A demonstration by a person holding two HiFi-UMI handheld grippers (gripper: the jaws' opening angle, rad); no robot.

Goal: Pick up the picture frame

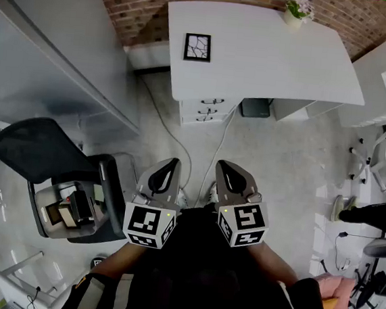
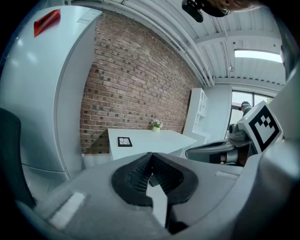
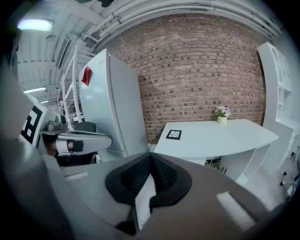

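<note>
A small black picture frame [image 1: 197, 47] with a white cracked-line pattern lies flat near the left edge of the white desk [image 1: 277, 57]. The same picture frame [image 2: 124, 141] shows far ahead in the left gripper view, and the picture frame [image 3: 174, 134] also lies far off in the right gripper view. My left gripper [image 1: 171, 165] and right gripper [image 1: 226, 167] are held side by side close to the person's body, well short of the desk. Both are shut with nothing between their pads.
A small pot of flowers [image 1: 297, 10] stands at the desk's far right corner. A drawer unit [image 1: 208, 109] sits under the desk, with cables across the floor. A black office chair [image 1: 50, 154] is at the left, beside a grey partition. A brick wall [image 3: 197, 70] runs behind the desk.
</note>
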